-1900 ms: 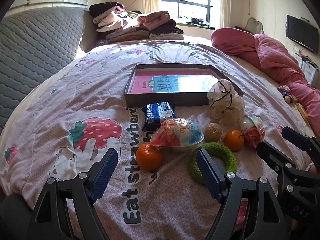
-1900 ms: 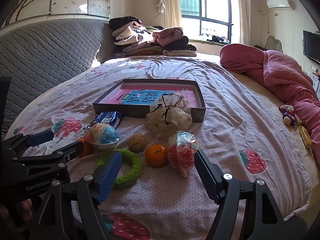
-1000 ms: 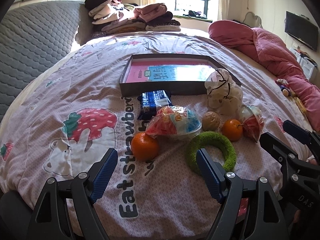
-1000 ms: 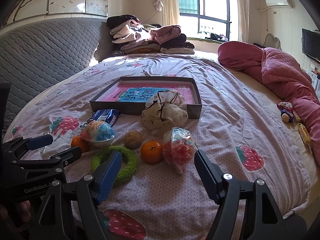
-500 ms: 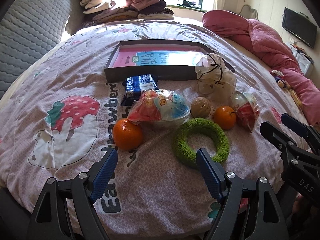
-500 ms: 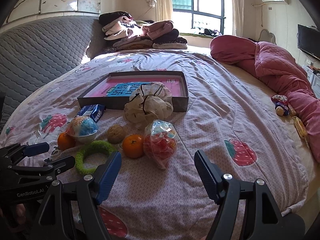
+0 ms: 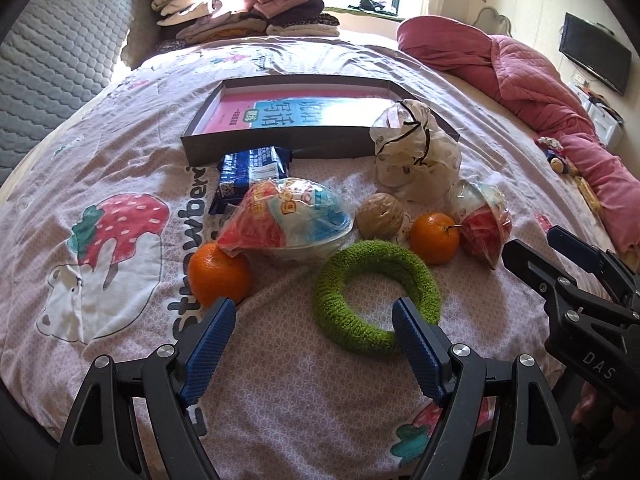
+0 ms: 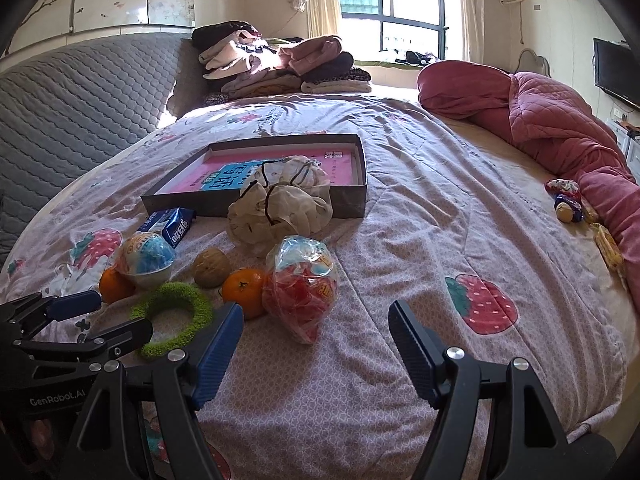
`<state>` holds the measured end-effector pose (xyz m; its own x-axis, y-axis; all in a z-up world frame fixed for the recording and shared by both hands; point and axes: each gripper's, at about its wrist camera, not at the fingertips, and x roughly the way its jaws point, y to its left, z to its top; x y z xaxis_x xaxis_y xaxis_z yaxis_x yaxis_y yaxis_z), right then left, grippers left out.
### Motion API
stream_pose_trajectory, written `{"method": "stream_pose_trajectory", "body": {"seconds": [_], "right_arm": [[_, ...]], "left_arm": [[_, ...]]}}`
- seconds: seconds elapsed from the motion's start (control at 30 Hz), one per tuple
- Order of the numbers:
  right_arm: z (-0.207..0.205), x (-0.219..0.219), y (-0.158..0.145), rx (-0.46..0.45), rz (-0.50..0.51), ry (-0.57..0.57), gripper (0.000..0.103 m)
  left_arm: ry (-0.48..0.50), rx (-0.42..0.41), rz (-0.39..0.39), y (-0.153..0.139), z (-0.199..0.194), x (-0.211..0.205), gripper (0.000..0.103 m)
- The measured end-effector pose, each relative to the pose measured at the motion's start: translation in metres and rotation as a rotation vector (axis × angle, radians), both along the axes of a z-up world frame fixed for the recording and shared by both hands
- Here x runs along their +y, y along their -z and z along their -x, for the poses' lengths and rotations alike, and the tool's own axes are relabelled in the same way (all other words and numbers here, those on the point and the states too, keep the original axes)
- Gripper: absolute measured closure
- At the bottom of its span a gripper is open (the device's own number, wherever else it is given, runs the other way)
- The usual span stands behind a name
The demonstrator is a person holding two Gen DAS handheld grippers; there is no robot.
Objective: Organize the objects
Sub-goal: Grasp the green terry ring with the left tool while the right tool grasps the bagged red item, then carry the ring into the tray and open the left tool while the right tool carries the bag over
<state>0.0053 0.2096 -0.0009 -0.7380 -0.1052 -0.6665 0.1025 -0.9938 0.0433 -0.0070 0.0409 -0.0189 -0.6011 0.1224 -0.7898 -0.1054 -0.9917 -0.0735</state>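
Note:
A shallow grey box (image 7: pixel 280 146) with a pink and blue book inside lies on the bed. In front of it sit a blue packet (image 7: pixel 252 170), a wrapped toy bowl (image 7: pixel 284 216), two oranges (image 7: pixel 218 274) (image 7: pixel 434 232), a walnut (image 7: pixel 379 216), a green fuzzy ring (image 7: pixel 376 292), a red-and-blue candy bag (image 8: pixel 300 288) and a white drawstring pouch (image 8: pixel 280 206). My left gripper (image 7: pixel 314 326) is open just short of the ring and the near orange, holding nothing. My right gripper (image 8: pixel 314 330) is open before the candy bag, also with nothing between its fingers.
A strawberry-print bedsheet (image 8: pixel 440 240) covers the bed. A rolled pink quilt (image 8: pixel 560 128) lies along the right side with small toys (image 8: pixel 566 200) by it. Folded clothes (image 8: pixel 276 64) are stacked at the head, next to a grey quilted headboard (image 8: pixel 80 96).
Both grippers have moved forward and lower toward the cluster of objects, which now looks larger and closer. Nothing on the bed has shifted.

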Motion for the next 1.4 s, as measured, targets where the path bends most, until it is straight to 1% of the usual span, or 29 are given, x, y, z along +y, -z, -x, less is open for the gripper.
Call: {"method": "stream_pose_trajectory", "body": {"seconds": [0.3, 0.43, 0.53, 0.63, 0.73, 0.83, 0.9, 0.97, 1.0, 1.03, 1.17, 1.3, 1.4], "right_arm": [[0.019, -0.004, 0.012, -0.028, -0.021, -0.02, 0.029], [0.027, -0.003, 0.016, -0.039, -0.025, -0.02, 0.029], [0.03, -0.004, 0.017, -0.04, -0.032, -0.028, 0.029], [0.033, -0.006, 0.018, -0.041, -0.04, -0.034, 0.031], [0.037, -0.008, 0.02, -0.046, -0.04, -0.042, 0.034], [0.041, -0.006, 0.02, -0.047, -0.017, -0.041, 0.039], [0.044, -0.005, 0.021, -0.053, -0.016, -0.037, 0.046], [0.047, -0.004, 0.025, -0.072, -0.006, -0.043, 0.051], [0.048, -0.004, 0.027, -0.079, -0.006, -0.042, 0.052], [0.048, -0.004, 0.028, -0.077, -0.004, -0.045, 0.052], [0.046, -0.002, 0.024, -0.057, 0.01, -0.042, 0.052], [0.043, 0.002, 0.021, -0.039, 0.025, -0.037, 0.052], [0.04, 0.005, 0.017, -0.023, 0.035, -0.035, 0.052]], "left_arm": [[-0.024, -0.037, -0.031, 0.013, 0.015, 0.001, 0.024], [-0.022, -0.04, -0.022, 0.016, 0.018, 0.006, 0.029], [-0.027, -0.045, -0.016, 0.018, 0.021, 0.01, 0.036], [-0.023, -0.045, -0.001, 0.019, 0.023, 0.014, 0.042], [-0.016, -0.048, -0.007, 0.02, 0.024, 0.015, 0.047], [-0.011, -0.049, -0.014, 0.021, 0.026, 0.016, 0.053], [-0.003, -0.047, -0.021, 0.021, 0.027, 0.016, 0.057], [0.006, -0.044, -0.03, 0.021, 0.027, 0.017, 0.065], [0.014, -0.043, -0.033, 0.021, 0.027, 0.018, 0.067], [0.017, -0.039, -0.032, 0.021, 0.027, 0.018, 0.072], [0.032, -0.027, -0.036, 0.019, 0.024, 0.019, 0.085], [0.04, -0.024, -0.05, 0.017, 0.022, 0.017, 0.088], [0.043, -0.018, -0.047, 0.014, 0.018, 0.017, 0.089]]}}
